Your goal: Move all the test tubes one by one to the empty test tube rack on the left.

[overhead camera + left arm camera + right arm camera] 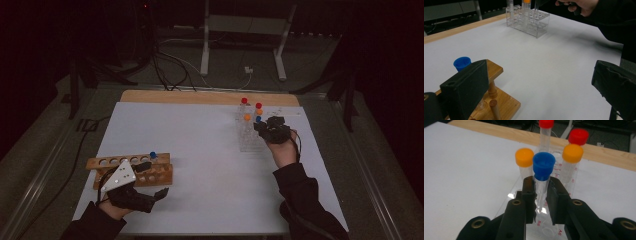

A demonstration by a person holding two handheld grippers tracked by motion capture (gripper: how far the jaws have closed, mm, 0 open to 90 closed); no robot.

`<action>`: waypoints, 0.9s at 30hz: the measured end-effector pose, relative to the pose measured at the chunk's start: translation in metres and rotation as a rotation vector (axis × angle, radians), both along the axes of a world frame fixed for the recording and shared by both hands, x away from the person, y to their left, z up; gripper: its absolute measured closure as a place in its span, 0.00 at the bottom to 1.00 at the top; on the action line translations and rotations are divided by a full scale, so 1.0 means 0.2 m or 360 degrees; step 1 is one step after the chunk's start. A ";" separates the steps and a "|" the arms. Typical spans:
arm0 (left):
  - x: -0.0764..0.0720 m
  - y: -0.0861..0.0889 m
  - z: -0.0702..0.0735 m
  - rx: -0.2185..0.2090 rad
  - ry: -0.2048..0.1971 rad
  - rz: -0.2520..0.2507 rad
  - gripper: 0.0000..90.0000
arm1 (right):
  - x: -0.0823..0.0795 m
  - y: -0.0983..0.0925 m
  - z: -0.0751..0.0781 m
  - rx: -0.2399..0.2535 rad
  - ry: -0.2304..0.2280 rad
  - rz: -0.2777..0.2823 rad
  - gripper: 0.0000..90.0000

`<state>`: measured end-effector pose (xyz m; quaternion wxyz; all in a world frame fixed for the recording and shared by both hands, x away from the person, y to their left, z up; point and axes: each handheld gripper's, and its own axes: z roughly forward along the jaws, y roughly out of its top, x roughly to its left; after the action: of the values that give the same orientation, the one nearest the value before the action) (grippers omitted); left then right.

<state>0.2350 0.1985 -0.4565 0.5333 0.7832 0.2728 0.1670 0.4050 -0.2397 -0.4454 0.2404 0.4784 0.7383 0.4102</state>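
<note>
A clear plastic rack (246, 136) (549, 227) stands at the table's far right and holds several capped tubes. My right gripper (270, 129) (541, 183) is shut on the blue-capped tube (543, 167) (258, 119), its pads pressing the clear body just under the cap. Two orange-capped tubes (524, 157) (572, 153) and two red-capped tubes (546, 123) (578, 136) stand close behind it. At the near left is a wooden rack (130, 167) (499, 100) with one blue-capped tube (153, 155) (462, 63) in it. My left gripper (152, 180) (541, 72) stays open beside that rack's right end, with nothing between its jaws.
White paper (200, 150) covers the tabletop; a strip of bare wood (210, 97) shows along the far edge. The clear rack (529, 21) and the person's right hand (584, 6) appear far off in the left gripper view. Cables and stand legs (240, 45) lie on the floor beyond.
</note>
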 end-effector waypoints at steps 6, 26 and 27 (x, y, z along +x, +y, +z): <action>0.00 0.00 0.00 0.0002 -0.0002 -0.0007 0.02 | -0.02 -0.01 0.05 -0.0006 -0.0049 0.0016 0.85; -0.01 -0.01 0.02 -0.0011 0.0006 -0.0038 0.02 | -0.20 0.11 0.20 -0.0007 -0.0130 0.0245 0.85; -0.01 -0.02 0.02 -0.0005 -0.0003 -0.0037 0.02 | -0.21 0.12 0.20 -0.0011 -0.0130 0.0259 0.85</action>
<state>0.2329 0.1953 -0.4521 0.5367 0.7852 0.2636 0.1611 0.3621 -0.2154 -0.4061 0.2378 0.3989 0.7658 0.4450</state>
